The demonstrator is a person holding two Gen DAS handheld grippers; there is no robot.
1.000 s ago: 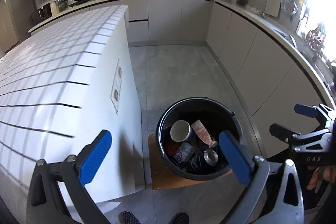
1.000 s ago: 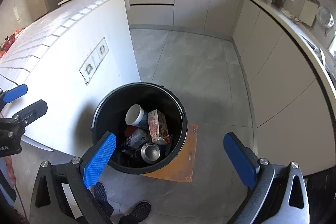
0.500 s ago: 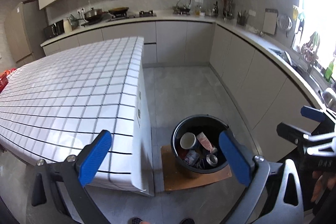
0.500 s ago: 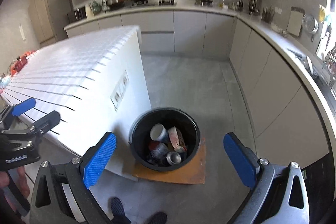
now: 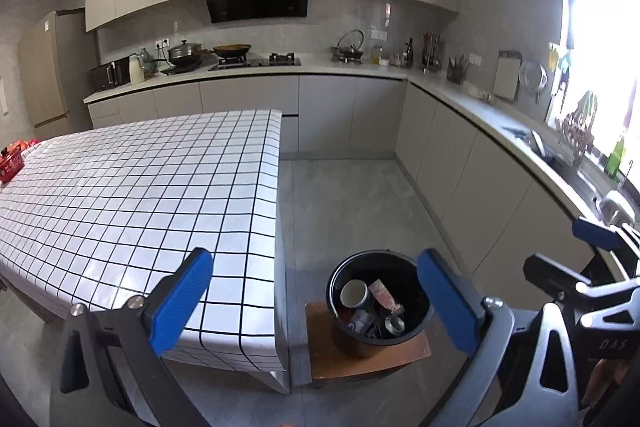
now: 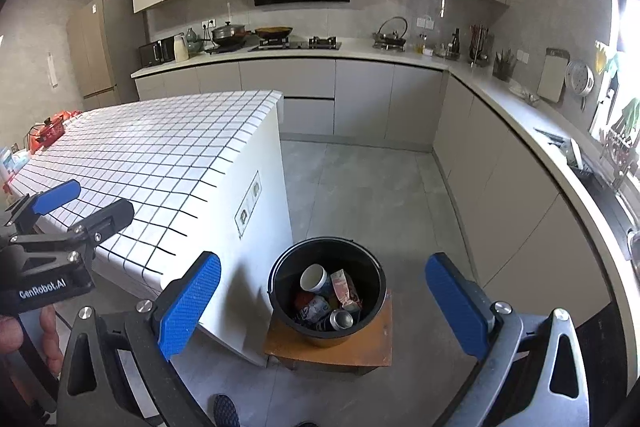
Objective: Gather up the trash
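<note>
A round black bin (image 5: 379, 303) stands on a low, flat, reddish-brown wooden board (image 5: 362, 359) on the grey tiled floor, just right of the near corner of the kitchen island (image 5: 132, 195). Its walls are smooth and dark, with a thin rim. Inside it lies the collected trash: a white paper cup (image 5: 353, 293) tipped on its side with its open mouth showing, a crumpled pinkish carton (image 5: 385, 296) leaning beside it, a silvery can (image 5: 395, 324) with its round top facing up, and some crushed wrappers whose kind cannot be told. The right wrist view shows the same heap from nearer: cup (image 6: 314, 277), carton (image 6: 341, 284), can (image 6: 341, 319).

The left gripper (image 5: 316, 301) hangs above the island's near edge and the bin, its blue, finely ribbed pads spread wide with nothing between them. The right gripper (image 6: 324, 303) is likewise spread wide and empty, its pads framing the bin from above. Each tool also shows at the edge of the other's view, with a hand (image 6: 24, 335) on the left one's black handle.

The island top is a white cloth with a thin black grid, glossy and flat; a red pot (image 5: 10, 163) sits at its far left end. Pale matte cabinets (image 5: 328, 111) run along the far wall and right side under a light countertop
</note>
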